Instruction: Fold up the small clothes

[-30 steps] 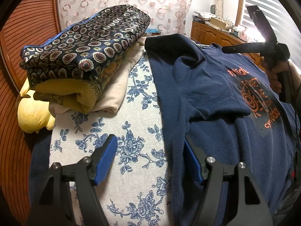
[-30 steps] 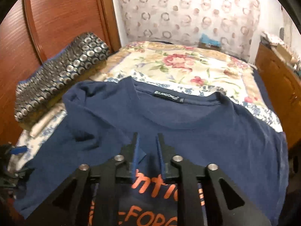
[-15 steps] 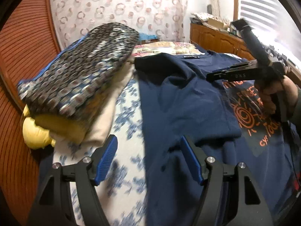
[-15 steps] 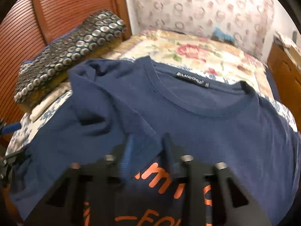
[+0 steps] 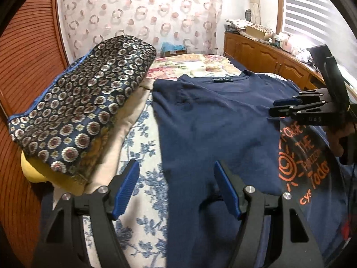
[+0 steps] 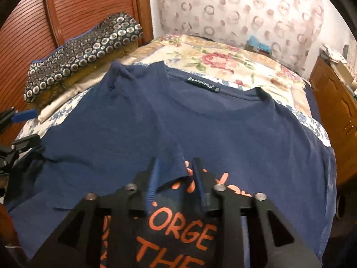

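Note:
A navy T-shirt (image 6: 223, 134) with orange lettering lies face up on the bed, collar at the far end. One sleeve (image 6: 138, 116) is folded inward across the chest, and its tip lies between the fingers of my right gripper (image 6: 176, 167), whose jaws are opening and no longer press on the cloth. In the left wrist view the right gripper (image 5: 273, 108) hovers over the print, held by a hand. My left gripper (image 5: 175, 167) stands open above the T-shirt (image 5: 223, 122)'s side edge, holding nothing. It also shows as the left gripper (image 6: 24, 127) at the left rim.
A folded patterned quilt (image 5: 84, 107) on yellow and beige bedding is stacked left of the shirt, against a slatted wooden door (image 6: 89, 6). A blue-flowered cover (image 5: 142, 156) and a rose-print spread (image 6: 223, 60) lie under the shirt. A wooden cabinet (image 6: 334, 111) stands on the right.
The right gripper, shut on the sleeve before, has drawn it toward the print and parted its jaws. The left gripper has pulled up and shifted toward the shirt, still open.

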Demonstrator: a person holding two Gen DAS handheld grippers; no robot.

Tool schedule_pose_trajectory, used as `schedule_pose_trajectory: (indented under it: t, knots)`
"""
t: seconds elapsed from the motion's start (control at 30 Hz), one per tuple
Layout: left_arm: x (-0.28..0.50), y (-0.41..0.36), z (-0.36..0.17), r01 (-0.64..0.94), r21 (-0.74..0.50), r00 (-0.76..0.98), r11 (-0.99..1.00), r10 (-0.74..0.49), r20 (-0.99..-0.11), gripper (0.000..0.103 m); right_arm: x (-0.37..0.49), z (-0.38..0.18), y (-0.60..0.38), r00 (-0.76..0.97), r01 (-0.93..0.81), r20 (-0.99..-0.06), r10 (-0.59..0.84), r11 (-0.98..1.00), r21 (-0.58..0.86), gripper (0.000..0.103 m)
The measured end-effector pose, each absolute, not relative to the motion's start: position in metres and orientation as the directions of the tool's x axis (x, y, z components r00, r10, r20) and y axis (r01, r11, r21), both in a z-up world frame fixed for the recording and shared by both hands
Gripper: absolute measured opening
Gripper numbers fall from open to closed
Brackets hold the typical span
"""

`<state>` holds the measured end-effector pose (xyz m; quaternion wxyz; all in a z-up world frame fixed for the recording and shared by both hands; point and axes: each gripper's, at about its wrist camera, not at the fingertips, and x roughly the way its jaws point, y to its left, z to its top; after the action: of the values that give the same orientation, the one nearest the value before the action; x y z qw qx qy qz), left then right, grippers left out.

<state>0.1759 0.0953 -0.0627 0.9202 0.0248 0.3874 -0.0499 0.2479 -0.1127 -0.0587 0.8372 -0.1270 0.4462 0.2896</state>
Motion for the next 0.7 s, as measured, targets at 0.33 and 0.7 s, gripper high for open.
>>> schedule_pose_trajectory:
  t: [0.33,0.7]
  knots:
    - [0.162,0.093,-0.075,0.136,-0.006,0.673,0.991,-0.097,-0.733,0.066,0.222,-0.030,-0.170,0.502,-0.581,-0.759,0.415,0.812,0.060,0.045]
    - [0.161,0.093,-0.086,0.191,-0.043,0.611,0.981,-0.153,-0.777,0.007,0.172,-0.024,-0.207,0.505,-0.578,-0.724,0.470,0.807,0.121,0.046]
